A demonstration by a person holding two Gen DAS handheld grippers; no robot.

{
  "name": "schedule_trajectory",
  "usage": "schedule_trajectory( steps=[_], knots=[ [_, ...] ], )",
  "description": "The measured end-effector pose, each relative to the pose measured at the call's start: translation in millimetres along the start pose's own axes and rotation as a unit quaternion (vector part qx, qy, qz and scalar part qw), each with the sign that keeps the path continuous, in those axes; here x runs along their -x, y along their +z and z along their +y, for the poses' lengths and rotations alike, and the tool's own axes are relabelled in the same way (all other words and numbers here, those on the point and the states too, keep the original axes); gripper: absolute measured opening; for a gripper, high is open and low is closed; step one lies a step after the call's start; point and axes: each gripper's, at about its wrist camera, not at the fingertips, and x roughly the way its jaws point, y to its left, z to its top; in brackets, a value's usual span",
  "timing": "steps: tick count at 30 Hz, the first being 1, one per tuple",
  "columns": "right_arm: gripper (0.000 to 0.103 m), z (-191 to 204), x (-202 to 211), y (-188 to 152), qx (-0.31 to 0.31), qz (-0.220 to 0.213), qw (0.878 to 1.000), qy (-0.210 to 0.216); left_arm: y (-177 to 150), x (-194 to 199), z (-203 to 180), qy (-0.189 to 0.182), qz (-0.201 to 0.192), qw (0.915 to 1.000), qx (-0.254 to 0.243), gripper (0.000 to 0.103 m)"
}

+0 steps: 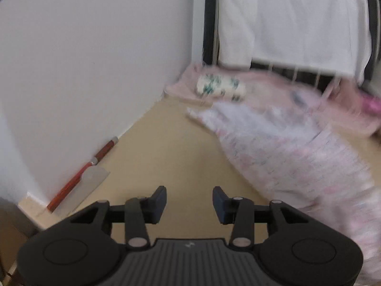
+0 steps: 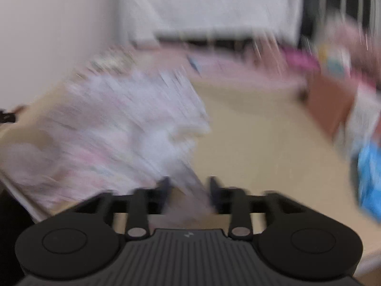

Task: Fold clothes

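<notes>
Pink-and-white patterned soft fabric, one garment [image 1: 285, 147], lies spread on the beige worktop [image 1: 171, 147], blurred in both views. In the left wrist view it sits ahead and to the right of the left hand-held gripper [image 1: 189, 201], apart from its fingers, reaching down the right edge of the frame. That gripper's two dark fingers stand wide apart with only bare worktop between them.

In the right wrist view the same garment [image 2: 114, 128] fills the left half, and a strip of it runs down into the gap of the right hand-held gripper [image 2: 189, 190]. Its two fingers are spread with cloth between them; the blur hides whether they pinch it.

One white cylindrical roll with green print [image 1: 220, 87] lies on a pale pink cloth [image 1: 183, 85] at the far corner. One cleaver with a reddish-brown wooden handle [image 1: 83, 178] rests along the white wall [image 1: 95, 59]. One white sheet [image 1: 293, 19] hangs behind.
</notes>
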Motion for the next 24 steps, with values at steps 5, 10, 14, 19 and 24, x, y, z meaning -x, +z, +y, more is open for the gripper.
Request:
schedule_trajectory(
  steps=[5,10,14,19,24],
  knots=[
    [0.051,26.3,1.5,2.2,0.086,0.007,0.993,0.077,-36.2,43.8,-91.0,-0.242,-0.024,0.9528,-0.182,0.066],
    [0.044,10.2,-45.9,5.1,0.094,0.082,0.990,0.069,-68.0,21.4,-128.8,-0.267,-0.001,0.8985,-0.349,0.065],
    [0.042,-2.6,-51.9,-2.8,0.077,0.119,0.986,0.087,-69.5,-7.0,-109.2,-0.255,0.065,0.8989,-0.350,0.008],
    [0.004,2.1,-28.9,-3.0,0.060,0.120,0.978,0.160,-43.5,-19.5,-54.2,-0.289,0.114,0.9262,-0.213,0.002],
    [0.004,-22.6,-27.9,41.2,-0.048,0.038,0.981,0.183,22.7,-29.5,-7.6,-0.318,0.064,0.9454,-0.034,0.002]
  ],
)
